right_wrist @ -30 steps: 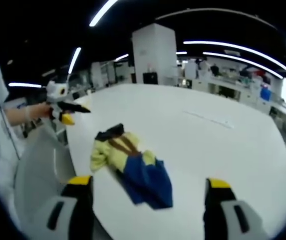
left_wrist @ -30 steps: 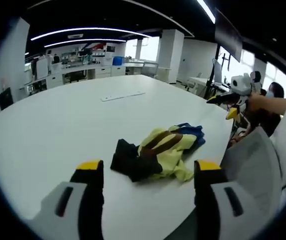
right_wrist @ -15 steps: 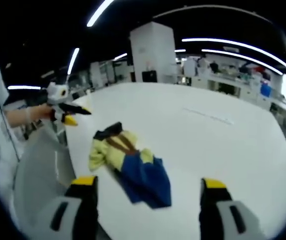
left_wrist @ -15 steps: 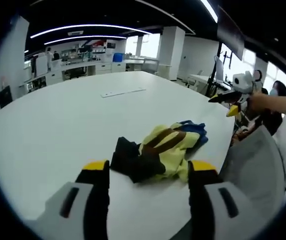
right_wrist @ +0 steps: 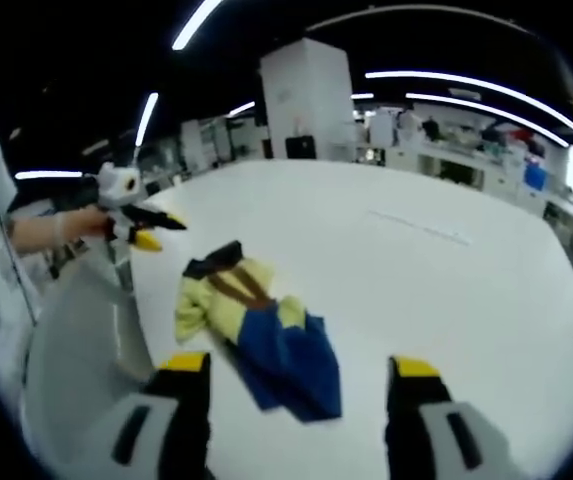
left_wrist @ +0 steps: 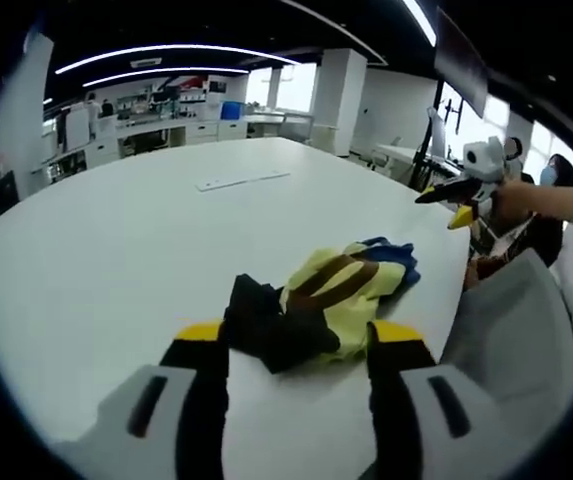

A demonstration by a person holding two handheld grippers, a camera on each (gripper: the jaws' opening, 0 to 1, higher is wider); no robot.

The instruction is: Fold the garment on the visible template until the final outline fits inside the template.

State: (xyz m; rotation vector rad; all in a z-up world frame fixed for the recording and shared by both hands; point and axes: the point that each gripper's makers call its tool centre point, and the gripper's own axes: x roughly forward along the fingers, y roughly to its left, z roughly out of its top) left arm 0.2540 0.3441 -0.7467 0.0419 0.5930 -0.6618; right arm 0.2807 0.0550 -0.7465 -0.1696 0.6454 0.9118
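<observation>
A crumpled garment [left_wrist: 318,304] of yellow, black, brown and blue cloth lies near the white table's [left_wrist: 116,240] edge. In the right gripper view the same garment [right_wrist: 256,325] shows its blue part nearest, with yellow, brown straps and black beyond. My left gripper [left_wrist: 299,350] is open, its yellow-tipped jaws on either side of the garment's near black end, just short of it. My right gripper [right_wrist: 298,372] is open, its jaws standing on either side of the blue end. The left gripper [right_wrist: 131,212] appears at the left of the right gripper view, held by a hand. The right gripper [left_wrist: 471,180] appears at the right of the left gripper view.
A long pale strip [left_wrist: 243,180] lies flat on the table beyond the garment; it is the strip [right_wrist: 418,228] in the right gripper view. A grey chair back [left_wrist: 511,330] stands beside the table edge. A seated person [left_wrist: 556,185] is at the right. Desks and a pillar [right_wrist: 306,105] fill the background.
Both grippers' jaws have narrowed somewhat while staying open. The left gripper has come closer to the garment's black end.
</observation>
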